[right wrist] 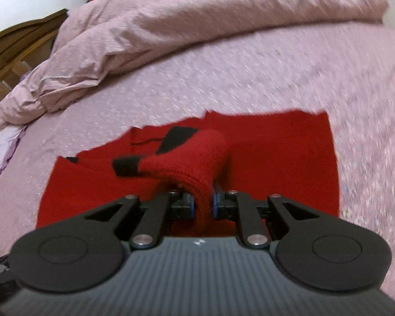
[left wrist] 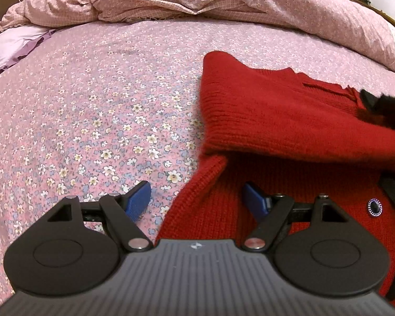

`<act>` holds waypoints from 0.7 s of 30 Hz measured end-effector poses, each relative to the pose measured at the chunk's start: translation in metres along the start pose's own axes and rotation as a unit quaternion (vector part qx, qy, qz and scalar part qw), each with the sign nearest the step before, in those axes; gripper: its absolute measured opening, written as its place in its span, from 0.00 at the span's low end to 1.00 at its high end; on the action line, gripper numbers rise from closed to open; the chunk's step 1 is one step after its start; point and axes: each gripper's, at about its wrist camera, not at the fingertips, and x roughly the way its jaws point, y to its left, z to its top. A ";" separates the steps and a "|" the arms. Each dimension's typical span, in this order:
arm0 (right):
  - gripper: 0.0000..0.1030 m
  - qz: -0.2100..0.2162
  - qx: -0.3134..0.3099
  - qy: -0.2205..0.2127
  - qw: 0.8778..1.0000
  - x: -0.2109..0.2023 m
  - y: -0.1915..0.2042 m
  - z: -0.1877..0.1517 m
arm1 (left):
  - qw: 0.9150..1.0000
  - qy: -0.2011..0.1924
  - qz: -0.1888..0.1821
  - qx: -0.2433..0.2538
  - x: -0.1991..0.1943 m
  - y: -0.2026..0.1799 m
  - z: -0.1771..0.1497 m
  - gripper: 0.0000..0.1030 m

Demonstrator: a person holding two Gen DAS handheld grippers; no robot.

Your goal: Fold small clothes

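R gripper (right wrist: 202, 206) is clamped on the red knit sweater (right wrist: 276, 163) sleeve (right wrist: 189, 158), lifted over the body on the floral bedsheet (left wrist: 92, 105). L gripper (left wrist: 197, 200) jaws apart, hem edge at 3 o'clock. Risk: thin pinch, you drag fast, sleeve slips or body bunches unpinned.

left gripper (left wrist: 196, 201) fingers spread, right gripper (right wrist: 202, 205) fingers pinched

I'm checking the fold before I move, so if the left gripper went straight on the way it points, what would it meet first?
Probably the red sweater: the open left gripper straddles its left edge, with floral bedsheet beside. Depth is unclear.
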 end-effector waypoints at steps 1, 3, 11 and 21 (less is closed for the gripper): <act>0.43 -0.007 0.005 0.000 1.000 -0.001 -0.004 -0.002 | 1.000 0.000 0.000 -0.002 0.000 0.000 0.000 0.79; 0.57 -0.024 0.011 -0.006 1.000 -0.005 -0.011 -0.005 | 1.000 0.002 0.000 -0.002 0.001 -0.001 0.000 0.79; 0.57 -0.075 0.033 -0.014 0.997 -0.022 -0.048 -0.013 | 1.000 0.005 0.005 -0.007 -0.002 -0.002 0.000 0.79; 0.57 -0.065 -0.039 -0.017 0.997 -0.040 -0.069 -0.001 | 1.000 -0.026 -0.012 0.004 -0.043 -0.011 0.007 0.79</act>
